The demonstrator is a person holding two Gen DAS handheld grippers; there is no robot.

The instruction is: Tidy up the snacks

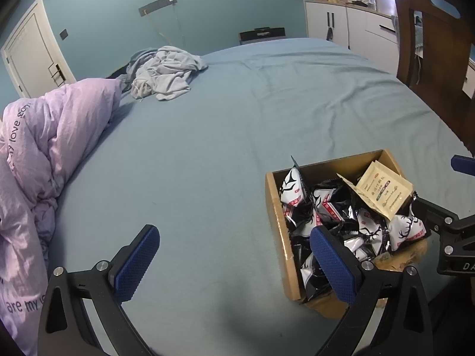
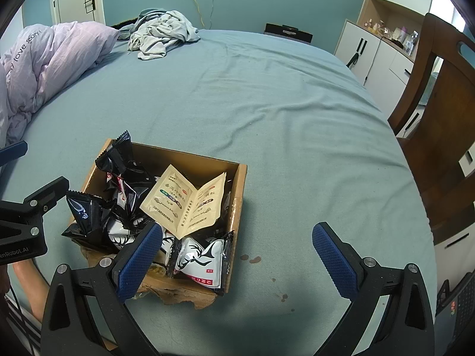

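Open bed sheet (image 2: 282,112) all round the cardboard box (image 2: 237,195); chair (image 2: 439,118) blocks the right edge.

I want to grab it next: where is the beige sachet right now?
The beige sachet lies on top of the black-and-white snack packets inside the cardboard box on the bed, just ahead of the right tongs' left finger.

left claw (image 1: 234,262) spread wide | right claw (image 2: 237,259) likewise (both empty)

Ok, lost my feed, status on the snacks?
Left gripper and right gripper open, empty. Snack packets piled in cardboard box on bed. Nothing in the way.
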